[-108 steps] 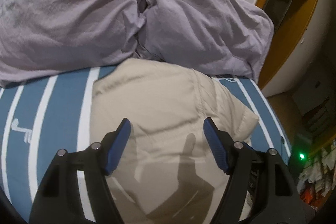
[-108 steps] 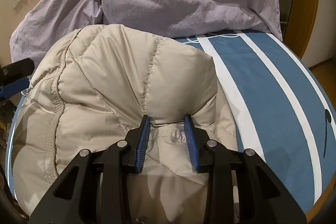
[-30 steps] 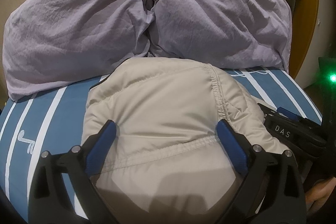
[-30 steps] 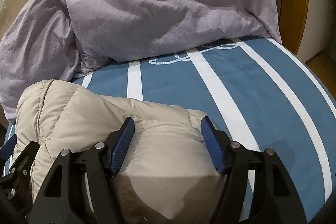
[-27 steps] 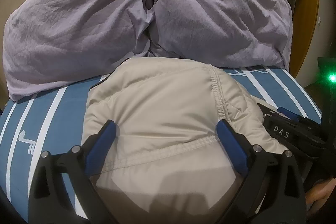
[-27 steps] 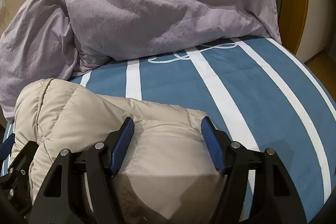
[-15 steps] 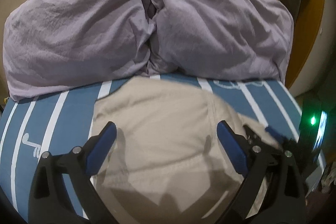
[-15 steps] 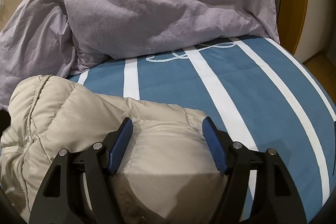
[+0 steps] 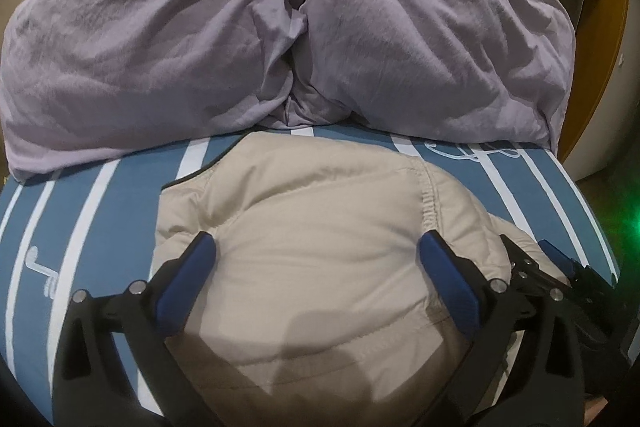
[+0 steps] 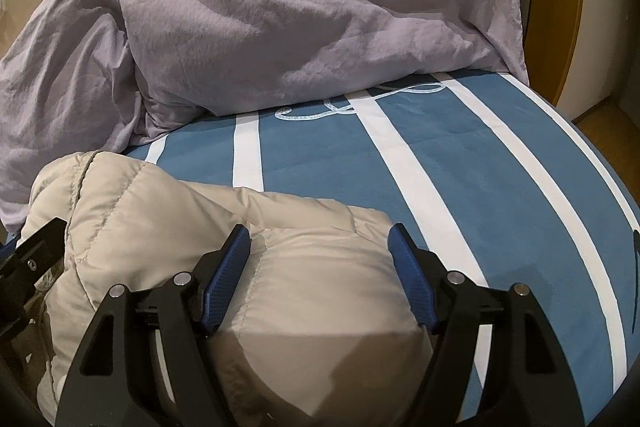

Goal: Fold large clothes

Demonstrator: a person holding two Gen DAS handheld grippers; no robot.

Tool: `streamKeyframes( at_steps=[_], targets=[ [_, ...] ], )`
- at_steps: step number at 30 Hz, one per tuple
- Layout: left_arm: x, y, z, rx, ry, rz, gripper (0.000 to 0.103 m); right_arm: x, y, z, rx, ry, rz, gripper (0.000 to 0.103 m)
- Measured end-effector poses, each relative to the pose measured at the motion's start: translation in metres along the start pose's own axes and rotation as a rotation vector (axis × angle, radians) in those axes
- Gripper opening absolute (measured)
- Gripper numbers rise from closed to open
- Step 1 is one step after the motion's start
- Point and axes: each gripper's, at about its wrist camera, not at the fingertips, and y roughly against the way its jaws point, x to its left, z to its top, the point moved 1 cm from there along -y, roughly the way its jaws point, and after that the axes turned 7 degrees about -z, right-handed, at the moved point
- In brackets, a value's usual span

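Note:
A beige puffer jacket (image 9: 320,251) lies folded into a compact bundle on the blue and white striped bed (image 9: 100,227). My left gripper (image 9: 316,267) is open, its blue pads spread wide over the bundle's near part. The right gripper (image 9: 560,279) shows at the bundle's right edge in the left wrist view. In the right wrist view the jacket (image 10: 168,227) fills the lower left, and my right gripper (image 10: 320,259) is open above its right end. The left gripper (image 10: 32,259) shows at the left edge there.
A crumpled lilac duvet (image 9: 280,27) is heaped across the far side of the bed, also in the right wrist view (image 10: 280,7). The bed's striped cover (image 10: 460,167) runs to the right of the jacket. A wooden door frame (image 10: 568,7) stands at far right.
Both grippers have stayed open over the jacket. The left gripper has shifted a little, and the right gripper shows again at the bundle's right edge. The bundle lies as before.

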Motion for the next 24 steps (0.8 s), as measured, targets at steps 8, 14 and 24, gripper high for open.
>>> streamKeyframes(
  at_steps=[8,14,24],
  targets=[
    [0.005,-0.009,-0.003,-0.001,0.018,-0.02,0.101,-0.001,-0.001,0.001,0.002,0.004,0.0,0.073],
    [0.006,-0.012,-0.002,-0.002,0.024,-0.022,0.101,-0.002,-0.002,0.001,0.003,0.007,0.002,0.074],
    [0.006,-0.002,0.002,0.025,0.006,-0.005,0.101,-0.001,-0.003,0.001,0.013,0.003,-0.01,0.079]
  ],
)
